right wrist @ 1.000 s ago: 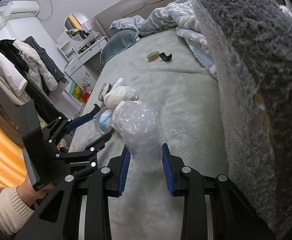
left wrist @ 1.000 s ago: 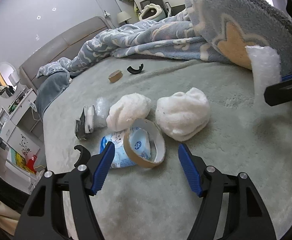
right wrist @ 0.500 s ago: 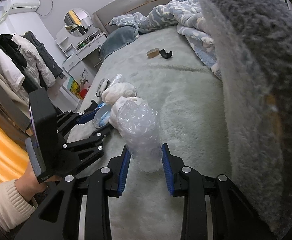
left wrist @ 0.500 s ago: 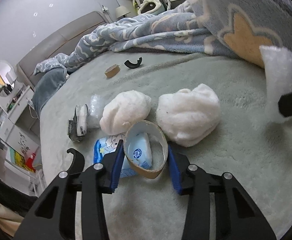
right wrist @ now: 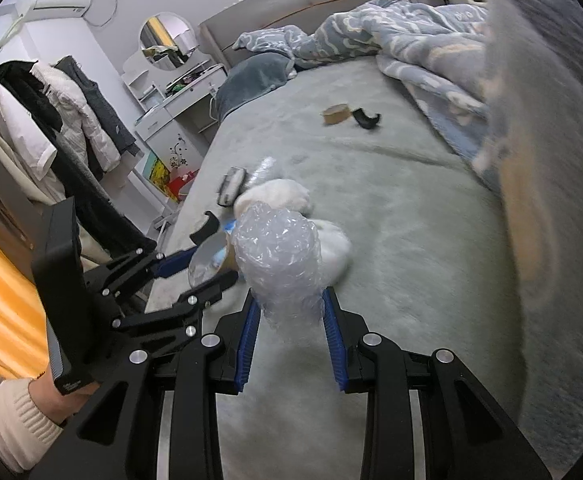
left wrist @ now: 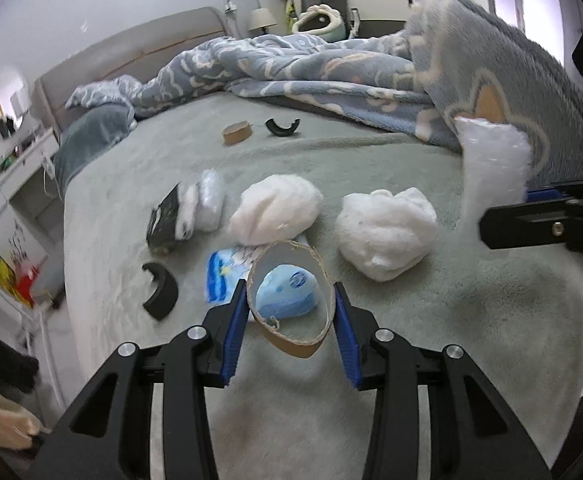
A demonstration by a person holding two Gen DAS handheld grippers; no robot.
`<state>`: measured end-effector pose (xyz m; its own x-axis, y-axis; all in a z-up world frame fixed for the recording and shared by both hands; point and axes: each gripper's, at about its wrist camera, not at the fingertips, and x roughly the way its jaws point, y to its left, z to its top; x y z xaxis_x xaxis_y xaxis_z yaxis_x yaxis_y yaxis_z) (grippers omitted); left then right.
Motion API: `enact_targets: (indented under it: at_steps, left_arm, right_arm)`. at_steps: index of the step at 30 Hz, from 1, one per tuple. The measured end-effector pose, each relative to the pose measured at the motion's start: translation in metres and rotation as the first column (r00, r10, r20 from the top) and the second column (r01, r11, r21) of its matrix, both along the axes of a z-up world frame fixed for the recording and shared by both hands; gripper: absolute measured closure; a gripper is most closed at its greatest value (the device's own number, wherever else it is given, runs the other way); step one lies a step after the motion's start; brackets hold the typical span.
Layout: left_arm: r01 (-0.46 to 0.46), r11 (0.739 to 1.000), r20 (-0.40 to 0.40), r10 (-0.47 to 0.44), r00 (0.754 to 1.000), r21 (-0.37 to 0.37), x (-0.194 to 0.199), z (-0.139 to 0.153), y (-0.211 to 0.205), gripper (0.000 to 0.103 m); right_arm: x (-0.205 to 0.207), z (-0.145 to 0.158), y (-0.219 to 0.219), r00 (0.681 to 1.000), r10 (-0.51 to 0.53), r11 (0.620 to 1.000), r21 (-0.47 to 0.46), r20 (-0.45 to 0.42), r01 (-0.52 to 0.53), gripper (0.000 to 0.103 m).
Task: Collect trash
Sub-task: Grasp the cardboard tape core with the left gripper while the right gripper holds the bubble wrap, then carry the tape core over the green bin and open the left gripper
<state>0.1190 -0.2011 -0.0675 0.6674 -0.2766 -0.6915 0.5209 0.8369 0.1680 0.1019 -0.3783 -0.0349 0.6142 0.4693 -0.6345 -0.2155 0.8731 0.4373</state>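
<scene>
The left gripper point(left wrist: 291, 320) sits at lower centre of the left wrist view, its blue pads pressed against both sides of a cardboard ring point(left wrist: 289, 300), which is gripped and squeezed slightly oval. Through the ring's open centre a blue packet point(left wrist: 227, 280) is visible; the packet lies on the bed point(left wrist: 471, 320) behind the ring, not inside it. Above the ring, two white wads point(left wrist: 275, 208) rest on the bed, one at centre and one to its right, apart from each other. To the left of centre lies a black-and-white wrapper point(left wrist: 171, 216) touching a clear plastic piece point(left wrist: 211, 196). A black curved piece point(left wrist: 161, 292) lies at lower left. In the upper centre, a tape roll point(left wrist: 236, 133) and a second black clip point(left wrist: 282, 127) lie just beside each other, well apart from the main cluster. A blue blanket point(left wrist: 311, 68) fills the upper part of the frame. In the right wrist view, the right gripper point(right wrist: 289, 320) at lower centre is clamped on a bubble-wrap bundle point(right wrist: 279, 252), which stands upright between the pads. No bin or bag is visible in either view.
</scene>
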Motion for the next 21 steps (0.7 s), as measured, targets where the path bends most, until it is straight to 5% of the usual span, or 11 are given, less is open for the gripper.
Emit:
enact_targets:
  at_steps: [11,21]
  left_arm:
    - [-0.105,0.987,-0.058,0.098,0.993,-0.125,0.004,0.021,0.068,0.059]
    - [-0.253,0.951,-0.134,0.232,0.964,-0.176,0.012,0.02,0.148,0.058]
  right_arm:
    - [0.024,0.007,0.061,0.997,0.071,0.997,-0.033,-0.003,-0.071,0.071]
    - [0.044,0.01,0.132,0.986,0.167,0.985,-0.052,-0.008,-0.167,0.071]
